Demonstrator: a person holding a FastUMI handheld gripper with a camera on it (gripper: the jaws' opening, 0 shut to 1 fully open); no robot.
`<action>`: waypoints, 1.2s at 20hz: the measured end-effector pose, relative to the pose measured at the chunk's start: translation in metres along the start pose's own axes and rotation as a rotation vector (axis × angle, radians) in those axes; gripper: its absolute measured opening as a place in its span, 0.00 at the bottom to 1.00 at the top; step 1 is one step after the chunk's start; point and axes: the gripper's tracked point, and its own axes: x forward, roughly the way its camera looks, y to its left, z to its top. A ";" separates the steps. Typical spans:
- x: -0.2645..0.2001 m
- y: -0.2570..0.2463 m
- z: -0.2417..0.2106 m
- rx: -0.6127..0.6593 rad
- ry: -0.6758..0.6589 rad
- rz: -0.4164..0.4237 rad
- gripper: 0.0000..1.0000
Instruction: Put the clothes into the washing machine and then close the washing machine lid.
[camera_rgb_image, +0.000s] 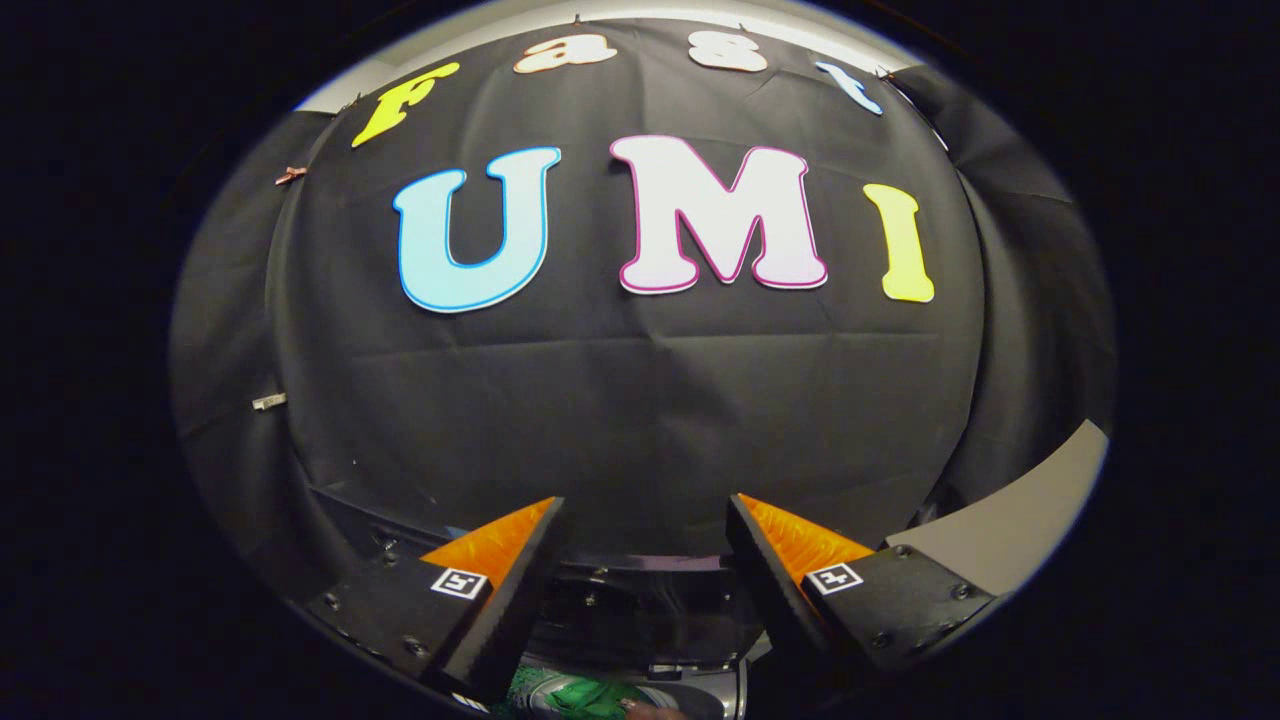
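My gripper (645, 505) is open, its fingers wide apart with nothing between them, and it points at the black cloth wall. Low down between the finger bases lies a bit of green cloth (575, 697), mostly hidden below the fingers. Just above the cloth is the dark top of the washing machine (650, 610), with screws and a pale curved rim (735, 690) beside the cloth. Whether the cloth lies inside the drum or on its edge I cannot tell.
The booth's black cloth wall (640, 400) stands close ahead, beyond the fingers. A grey surface (1010, 540) rises to the right of the right finger. A small metal clip (268, 402) is pinned on the cloth at the left.
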 end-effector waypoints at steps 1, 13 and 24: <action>0.000 -0.001 -0.001 0.000 0.006 -0.003 1.00; -0.048 -0.001 -0.015 -0.007 0.095 -0.026 1.00; -0.122 0.003 -0.052 0.010 0.189 -0.019 1.00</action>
